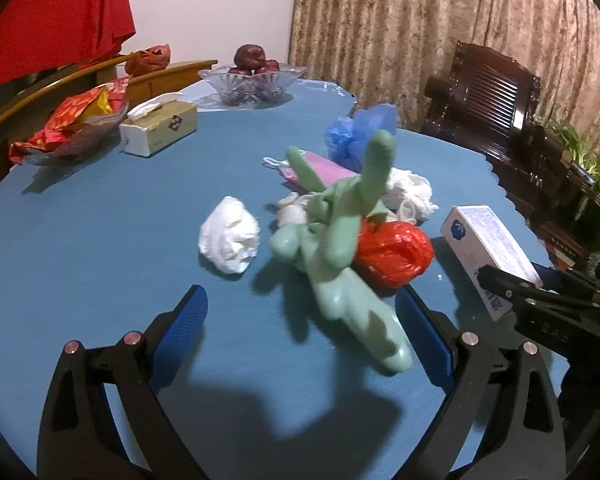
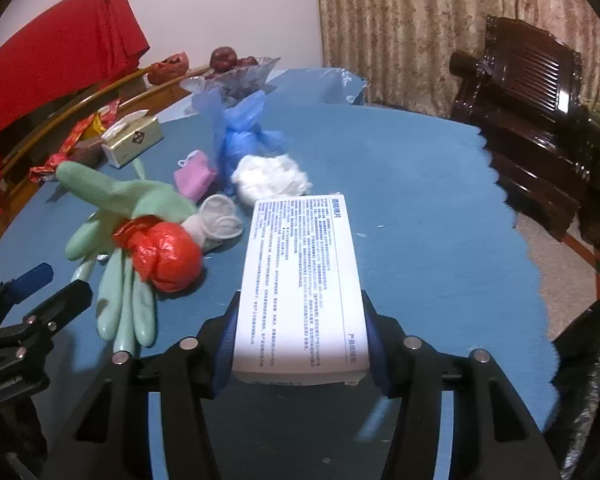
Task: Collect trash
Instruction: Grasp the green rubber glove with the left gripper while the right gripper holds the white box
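Note:
A pile of trash lies on the blue table (image 1: pixel 80 240): a green rubber glove (image 1: pixel 340 248), a red plastic bag ball (image 1: pixel 392 254), a crumpled white tissue (image 1: pixel 230 238), a pink face mask (image 1: pixel 324 168), a blue plastic bag (image 1: pixel 356 136) and white wadding (image 1: pixel 410 192). My left gripper (image 1: pixel 300 340) is open, just short of the glove's cuff. My right gripper (image 2: pixel 300 332) is shut on a white printed box (image 2: pixel 302 280) and holds it above the table; the box also shows in the left wrist view (image 1: pixel 490 246). The glove (image 2: pixel 120 216) and red bag (image 2: pixel 166 256) lie left of the box.
A tissue box (image 1: pixel 160 128), a dish of red snack packets (image 1: pixel 72 128) and a glass bowl of fruit (image 1: pixel 252 80) stand at the far side. Dark wooden chairs (image 1: pixel 496 96) stand past the right edge. A black bag (image 2: pixel 588 380) hangs at the right.

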The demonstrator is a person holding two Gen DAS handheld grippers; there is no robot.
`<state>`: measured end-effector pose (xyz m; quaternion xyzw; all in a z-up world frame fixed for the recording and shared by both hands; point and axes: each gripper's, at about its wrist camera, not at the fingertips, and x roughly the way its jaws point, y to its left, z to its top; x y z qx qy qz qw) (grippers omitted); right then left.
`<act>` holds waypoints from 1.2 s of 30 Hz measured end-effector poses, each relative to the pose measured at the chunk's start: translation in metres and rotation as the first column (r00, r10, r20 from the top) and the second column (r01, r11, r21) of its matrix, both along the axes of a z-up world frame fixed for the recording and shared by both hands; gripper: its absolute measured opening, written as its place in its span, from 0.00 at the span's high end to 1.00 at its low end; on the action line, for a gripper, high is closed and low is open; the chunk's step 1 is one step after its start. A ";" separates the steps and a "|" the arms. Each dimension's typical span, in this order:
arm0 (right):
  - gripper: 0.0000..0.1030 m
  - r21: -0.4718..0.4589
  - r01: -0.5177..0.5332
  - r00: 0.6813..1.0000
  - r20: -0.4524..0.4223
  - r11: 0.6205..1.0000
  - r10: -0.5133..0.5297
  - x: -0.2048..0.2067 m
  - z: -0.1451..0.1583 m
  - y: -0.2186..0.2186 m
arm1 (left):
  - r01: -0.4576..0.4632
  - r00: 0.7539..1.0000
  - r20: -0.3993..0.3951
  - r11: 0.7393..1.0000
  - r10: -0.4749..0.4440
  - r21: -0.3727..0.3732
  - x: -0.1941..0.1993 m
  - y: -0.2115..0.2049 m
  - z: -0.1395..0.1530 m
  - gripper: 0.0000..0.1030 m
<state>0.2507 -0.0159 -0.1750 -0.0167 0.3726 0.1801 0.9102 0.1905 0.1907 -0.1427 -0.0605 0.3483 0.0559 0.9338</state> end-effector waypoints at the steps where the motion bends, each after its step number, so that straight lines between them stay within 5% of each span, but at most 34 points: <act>1: 0.48 -0.004 0.004 1.000 0.004 1.000 -0.004 -0.001 0.001 -0.003 | 0.005 1.000 -0.004 1.000 -0.005 -0.004 0.002 -0.001 -0.001 0.22; 9: 0.48 0.009 0.017 1.000 0.001 1.000 -0.017 -0.003 0.001 -0.017 | 0.036 0.997 -0.067 0.997 -0.040 -0.064 0.020 -0.013 -0.014 0.37; 20: 0.48 0.011 0.004 1.000 0.013 1.000 -0.004 -0.010 0.003 -0.015 | 0.044 0.995 -0.084 0.992 -0.055 -0.120 0.018 -0.011 -0.016 0.88; 30: 0.48 0.020 -0.010 1.000 0.019 1.000 0.010 -0.025 0.008 -0.014 | 0.062 0.993 -0.095 0.994 -0.071 -0.093 -0.019 -0.005 -0.004 0.90; 33: 0.48 0.021 -0.012 1.000 0.017 1.000 0.012 -0.028 0.008 -0.013 | 0.066 0.991 -0.109 0.994 -0.076 -0.086 -0.025 -0.006 -0.006 0.79; 36: 0.48 0.018 -0.013 1.000 0.015 1.000 0.012 -0.030 0.008 -0.014 | 0.051 0.993 -0.100 0.995 -0.060 -0.085 -0.024 -0.004 -0.005 0.56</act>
